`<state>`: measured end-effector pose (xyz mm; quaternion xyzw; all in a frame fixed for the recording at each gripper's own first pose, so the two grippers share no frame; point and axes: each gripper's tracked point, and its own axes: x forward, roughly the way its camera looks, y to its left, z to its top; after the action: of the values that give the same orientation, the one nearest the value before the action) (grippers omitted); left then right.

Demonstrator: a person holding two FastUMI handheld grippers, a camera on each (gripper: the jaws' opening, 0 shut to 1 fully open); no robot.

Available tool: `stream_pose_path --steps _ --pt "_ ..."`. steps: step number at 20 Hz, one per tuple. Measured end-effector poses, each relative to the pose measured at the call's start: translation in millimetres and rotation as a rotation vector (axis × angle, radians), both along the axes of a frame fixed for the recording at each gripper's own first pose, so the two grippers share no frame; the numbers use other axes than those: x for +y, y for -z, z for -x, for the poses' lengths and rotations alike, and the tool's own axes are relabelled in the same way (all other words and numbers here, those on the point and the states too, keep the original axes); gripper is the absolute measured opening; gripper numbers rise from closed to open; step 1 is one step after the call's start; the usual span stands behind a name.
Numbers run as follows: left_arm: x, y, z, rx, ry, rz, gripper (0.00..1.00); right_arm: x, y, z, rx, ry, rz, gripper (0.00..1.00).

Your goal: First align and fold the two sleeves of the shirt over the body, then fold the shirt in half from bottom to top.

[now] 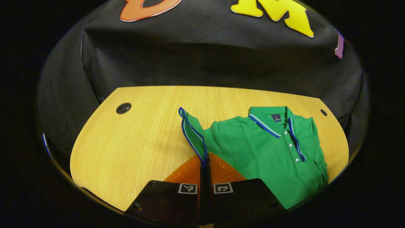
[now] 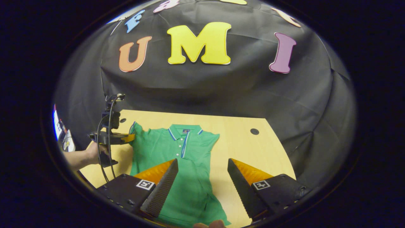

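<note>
In the left gripper view, your left tongs (image 1: 204, 164) are pinched closed on the striped cuff of the left sleeve (image 1: 192, 134), which stands lifted off the bench (image 1: 133, 139) in a raised flap, likely so it can be carried across the chest. The green polo shirt (image 1: 265, 152) lies face up just beyond the tongs, collar (image 1: 269, 122) toward the booth's black cloth wall (image 1: 205, 57), placket buttoned; its far sleeve looks already tucked in along the shirt's side, though the fold is partly bunched. The pale wood-grain bench has a round cable hole (image 1: 123, 108) well apart from the shirt and a smaller one (image 1: 323, 112) near the collar's far side. In the right gripper view, your right tongs (image 2: 202, 177) stand wide apart and hold nothing, hovering above the shirt's lower body (image 2: 190, 190), seemingly waiting in reserve for the bottom-to-top fold. Farther off, your hand (image 2: 95, 155) holds the other gripper (image 2: 126, 138) at the shirt's sleeve edge (image 2: 136, 133). The shirt lies flat on the bench, collar away from you, hem nearest the camera. Black cloth drapes behind and to both sides.
</note>
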<state>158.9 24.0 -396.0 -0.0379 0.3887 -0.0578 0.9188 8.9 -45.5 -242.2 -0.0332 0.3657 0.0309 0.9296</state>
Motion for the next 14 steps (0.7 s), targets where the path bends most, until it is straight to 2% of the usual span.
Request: stream_pose_path --steps 3,7,14 --pt "-20 -20 -2 0.0 0.012 0.002 0.06 -1 -6 -1 -0.016 -0.009 -0.007 0.96" --pt "-73 -31 -6 0.008 0.059 0.006 0.06 -16 -17 1 -0.05 -0.006 0.018 0.98" --pt "-168 -23 -17 0.009 0.17 -0.002 0.06 -79 -24 18 -0.056 0.101 0.063 0.96"
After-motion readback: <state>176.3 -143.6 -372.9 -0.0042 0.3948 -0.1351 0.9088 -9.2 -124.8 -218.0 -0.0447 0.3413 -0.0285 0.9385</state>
